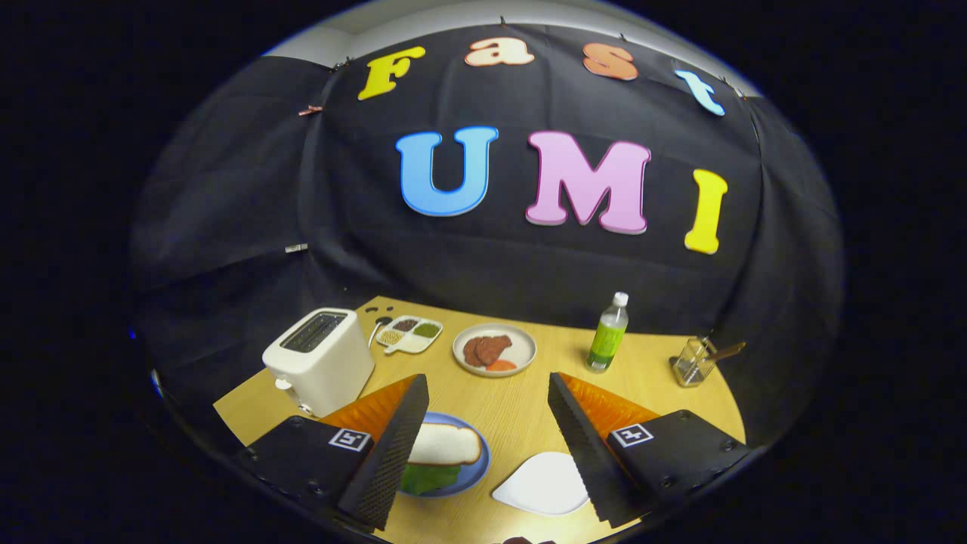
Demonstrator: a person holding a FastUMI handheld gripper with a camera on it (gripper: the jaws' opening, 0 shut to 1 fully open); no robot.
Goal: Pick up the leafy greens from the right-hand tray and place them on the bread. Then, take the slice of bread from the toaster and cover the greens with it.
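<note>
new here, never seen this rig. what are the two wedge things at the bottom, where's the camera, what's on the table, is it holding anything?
The two wedges are the fingers of a handheld two-finger gripper; a person carries it, there is no robot arm. The camera is a fisheye riding on the gripper, looking forward along the fingers, hence the round warped picture.

The fingers stand wide apart and hold nothing.

On the wooden table: between the fingers, by the left one, a blue plate with a bread slice lying over leafy greens. By the right finger sits a bare white tray. Beyond the fingers: a white toaster, its slots looking dark, a divided dish of seeds or grains, a plate of meat slices, a green bottle and a glass holding utensils.

So the sandwich looks assembled already.
</note>
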